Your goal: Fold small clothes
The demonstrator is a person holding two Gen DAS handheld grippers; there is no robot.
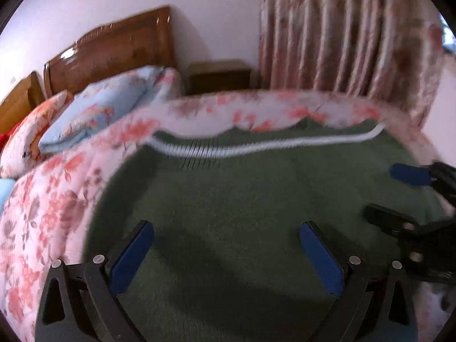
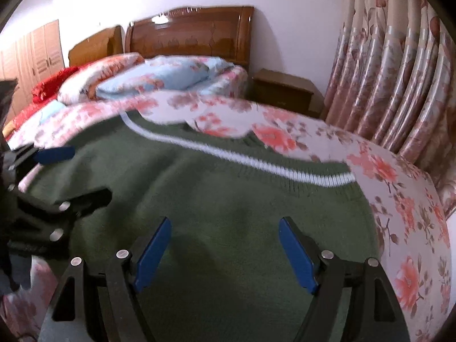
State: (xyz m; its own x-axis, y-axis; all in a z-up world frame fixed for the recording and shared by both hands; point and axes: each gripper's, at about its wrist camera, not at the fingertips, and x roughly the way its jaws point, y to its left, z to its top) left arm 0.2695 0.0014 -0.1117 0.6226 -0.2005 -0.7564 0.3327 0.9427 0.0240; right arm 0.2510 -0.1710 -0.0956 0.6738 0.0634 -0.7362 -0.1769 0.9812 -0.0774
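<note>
A dark green knitted sweater (image 1: 242, 193) lies spread flat on the floral quilt (image 1: 57, 193). A white stripe (image 1: 256, 148) runs along its far edge. My left gripper (image 1: 226, 226) hovers over the near part of the sweater, open, with nothing between its blue pads. In the right wrist view the same sweater (image 2: 228, 188) and white stripe (image 2: 256, 162) fill the middle. My right gripper (image 2: 225, 222) is open above the knit, holding nothing. Each gripper shows in the other's view: the right gripper (image 1: 396, 196) at the sweater's right side, the left gripper (image 2: 77, 175) at its left side.
The quilt (image 2: 399, 199) covers a bed with a wooden headboard (image 2: 193, 34). Blue and floral pillows (image 2: 159, 77) and a red cloth (image 2: 54, 82) lie at its head. A wooden nightstand (image 2: 285, 88) and a floral curtain (image 2: 399, 79) stand to the right, a wardrobe (image 2: 37, 54) far left.
</note>
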